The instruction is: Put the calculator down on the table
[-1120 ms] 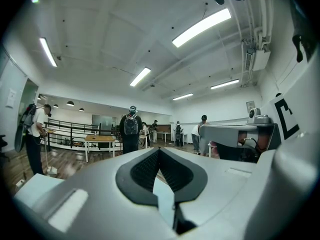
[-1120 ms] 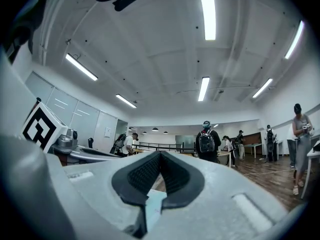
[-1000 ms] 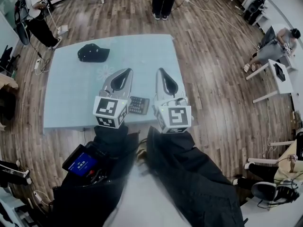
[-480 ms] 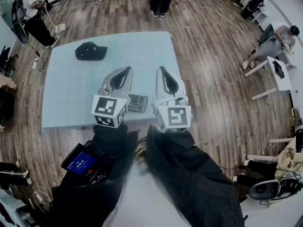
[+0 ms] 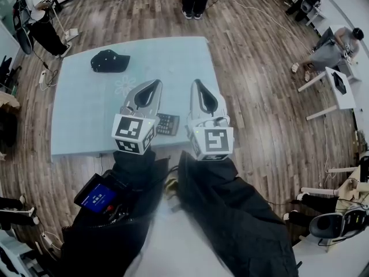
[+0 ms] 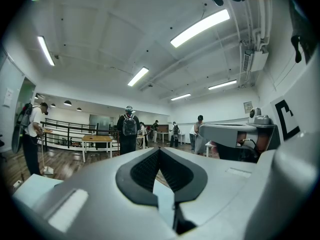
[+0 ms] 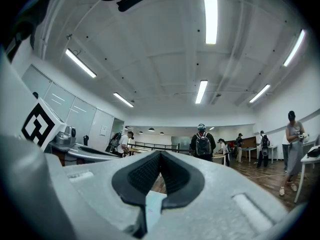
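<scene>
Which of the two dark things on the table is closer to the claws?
The calculator, at the front edge of the table, seen between the left claw and right claw. The black cap sits far back left.

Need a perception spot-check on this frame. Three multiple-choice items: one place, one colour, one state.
1. Where does the calculator lie? A on the floor; B on the table; C on a chair.
2. What colour is the cap? A black; B red; C white.
3. How do the right hand-held gripper's jaws stand? A wide open; B shut on the calculator; C shut, nothing between them.
Answers: 1 B, it lies flat on the blue top; 2 A, dark against the table; 3 C, the tips meet with nothing held.
</scene>
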A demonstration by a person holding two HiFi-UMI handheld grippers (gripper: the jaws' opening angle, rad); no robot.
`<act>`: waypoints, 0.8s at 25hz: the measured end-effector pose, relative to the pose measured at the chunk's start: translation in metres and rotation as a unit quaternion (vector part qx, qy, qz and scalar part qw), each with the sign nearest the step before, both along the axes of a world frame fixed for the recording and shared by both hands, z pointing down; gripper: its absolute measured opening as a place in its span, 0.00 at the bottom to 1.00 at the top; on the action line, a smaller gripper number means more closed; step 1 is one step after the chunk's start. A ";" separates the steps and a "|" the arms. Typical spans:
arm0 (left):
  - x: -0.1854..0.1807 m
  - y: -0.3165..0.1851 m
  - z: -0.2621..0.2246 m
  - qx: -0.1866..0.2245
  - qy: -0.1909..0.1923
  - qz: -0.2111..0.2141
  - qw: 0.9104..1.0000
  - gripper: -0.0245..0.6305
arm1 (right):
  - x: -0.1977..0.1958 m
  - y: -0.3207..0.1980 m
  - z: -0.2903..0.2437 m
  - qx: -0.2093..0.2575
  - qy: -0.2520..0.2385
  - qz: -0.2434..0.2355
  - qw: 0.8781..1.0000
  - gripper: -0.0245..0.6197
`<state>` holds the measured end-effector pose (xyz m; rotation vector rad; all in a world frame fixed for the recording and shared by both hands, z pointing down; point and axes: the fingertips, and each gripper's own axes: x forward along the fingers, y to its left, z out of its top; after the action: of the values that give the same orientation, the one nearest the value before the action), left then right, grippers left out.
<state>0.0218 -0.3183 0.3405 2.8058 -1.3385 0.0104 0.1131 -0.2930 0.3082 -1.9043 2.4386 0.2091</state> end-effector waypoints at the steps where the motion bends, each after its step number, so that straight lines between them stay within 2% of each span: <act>1: 0.000 0.000 0.000 0.000 0.000 0.000 1.000 0.03 | 0.001 0.000 0.000 0.000 0.000 0.001 1.000 0.04; 20: -0.001 0.001 0.013 -0.015 0.000 0.001 1.000 0.03 | 0.000 -0.001 0.016 -0.018 -0.009 -0.003 1.000 0.04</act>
<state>0.0213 -0.3177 0.3534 2.7828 -1.3229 0.0299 0.1132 -0.2944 0.3240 -1.9050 2.4537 0.1481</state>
